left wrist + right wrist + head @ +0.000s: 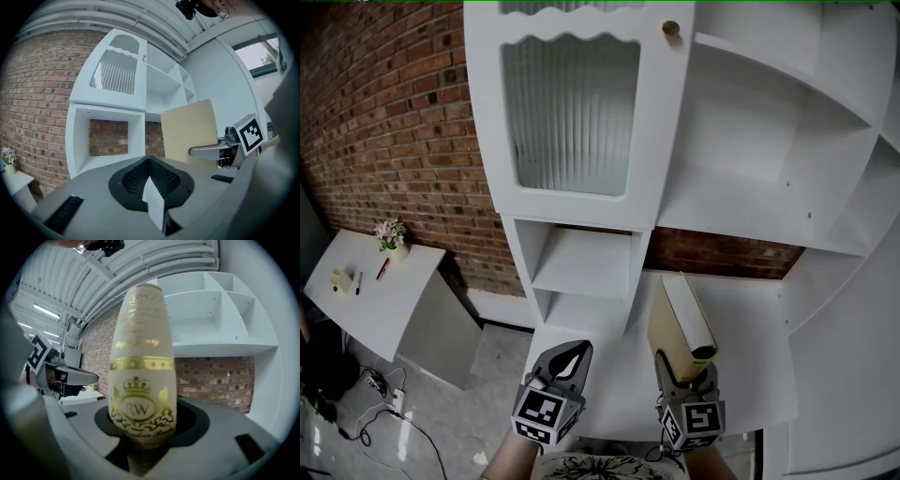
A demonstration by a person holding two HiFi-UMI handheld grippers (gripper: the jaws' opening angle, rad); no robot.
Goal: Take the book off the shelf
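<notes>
1. Out in front of the white shelf unit (581, 272), the book (680, 323) is already clear of the cubbies and stands upright over the wide lower board (750, 366); the right gripper (685, 373) has its jaws clamped on just the bottom end, spine facing back at it; that's a lot of book above the pinch, so I'd guess a quick swing could make it tip or pivot in the grip.
2. Cover looks smooth, with shiny gold print on the spine; if the squeeze eases off even a bit, it could slide down and out; landing on a corner wouldn't do it any good.
3. Left gripper (570, 356) sits just beside it, jaws closed together with nothing in them; carrying the book across toward that side could knock the two together.
4. Top of the book is near the unit's upright (637, 281); tipping it forward while backing away might clip that edge; the ribbed door (572, 112) higher up looks well out of the way, though.
</notes>
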